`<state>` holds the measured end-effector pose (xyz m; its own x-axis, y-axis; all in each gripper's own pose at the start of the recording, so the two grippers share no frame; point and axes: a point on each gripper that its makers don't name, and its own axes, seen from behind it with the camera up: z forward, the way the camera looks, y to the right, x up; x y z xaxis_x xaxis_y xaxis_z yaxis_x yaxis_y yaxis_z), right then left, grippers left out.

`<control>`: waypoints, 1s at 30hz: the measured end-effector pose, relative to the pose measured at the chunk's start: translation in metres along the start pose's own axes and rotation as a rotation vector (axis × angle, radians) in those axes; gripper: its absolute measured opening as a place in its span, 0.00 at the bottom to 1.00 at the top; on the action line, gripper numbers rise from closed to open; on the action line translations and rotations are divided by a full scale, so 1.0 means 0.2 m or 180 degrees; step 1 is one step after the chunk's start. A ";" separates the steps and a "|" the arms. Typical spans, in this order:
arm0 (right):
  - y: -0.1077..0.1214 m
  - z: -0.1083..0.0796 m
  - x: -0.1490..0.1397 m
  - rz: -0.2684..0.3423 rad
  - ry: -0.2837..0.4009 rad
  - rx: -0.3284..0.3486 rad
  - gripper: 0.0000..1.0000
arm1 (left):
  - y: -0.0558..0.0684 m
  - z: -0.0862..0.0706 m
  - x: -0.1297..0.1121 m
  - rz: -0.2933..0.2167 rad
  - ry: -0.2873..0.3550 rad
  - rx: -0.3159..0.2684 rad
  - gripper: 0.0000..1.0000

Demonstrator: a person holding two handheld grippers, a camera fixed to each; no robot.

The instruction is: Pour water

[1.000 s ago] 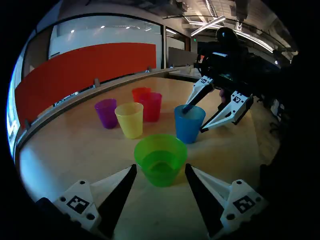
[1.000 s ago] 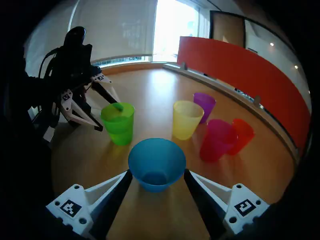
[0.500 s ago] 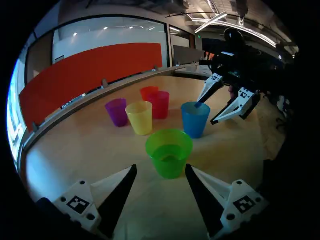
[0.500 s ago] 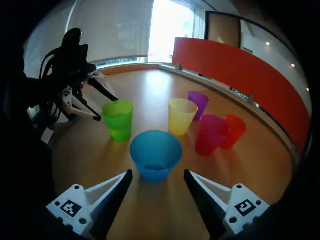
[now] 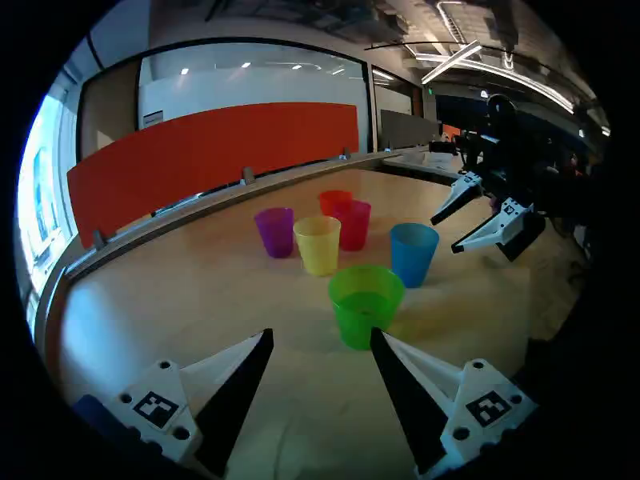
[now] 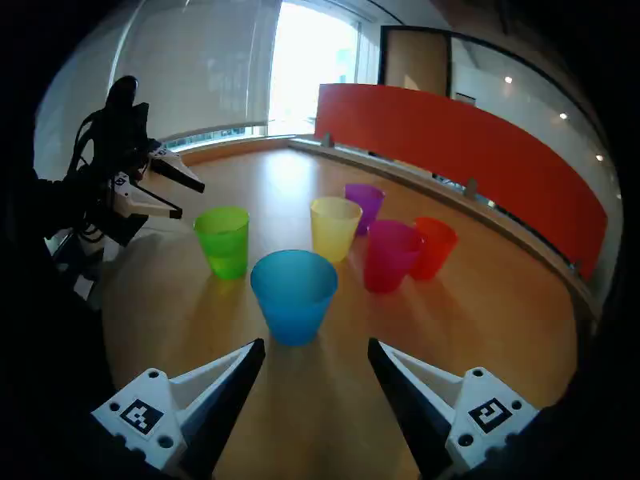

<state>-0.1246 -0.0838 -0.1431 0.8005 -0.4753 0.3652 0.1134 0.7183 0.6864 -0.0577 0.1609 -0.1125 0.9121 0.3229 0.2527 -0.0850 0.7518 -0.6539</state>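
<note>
A green cup holding some water stands upright on the wooden table, just ahead of my left gripper, which is open and apart from it. A blue cup stands upright just ahead of my right gripper, also open with nothing between its fingers. In the left gripper view the blue cup sits behind the green one, with the right gripper farther back at the right. In the right gripper view the green cup stands left of the blue one, and the left gripper hangs at the far left.
Behind the two cups stand a yellow cup, a purple cup, a magenta cup and a red cup. A raised ledge and an orange panel border the table's far side. Bright windows lie beyond it.
Both grippers have drawn back from their cups. The green and blue cups now stand free on the table, farther ahead of the fingers and smaller in view.
</note>
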 end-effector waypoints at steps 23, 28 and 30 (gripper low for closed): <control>0.20 -0.24 0.05 0.0491 0.0510 -0.0811 1.00 | -0.25 -0.12 0.08 -0.0624 0.0402 0.0648 0.89; 0.24 -0.26 0.12 0.0529 0.0676 -0.0949 1.00 | -0.29 -0.12 0.12 -0.0682 0.0513 0.0747 0.90; 0.27 -0.27 0.15 0.0545 0.0755 -0.1020 1.00 | -0.30 -0.12 0.14 -0.0694 0.0561 0.0787 0.90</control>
<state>-0.0621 -0.0325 -0.1289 0.9324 -0.2325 0.2766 0.1142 0.9158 0.3849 -0.0173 0.1105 -0.0834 0.9727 0.0520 0.2263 0.0443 0.9151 -0.4008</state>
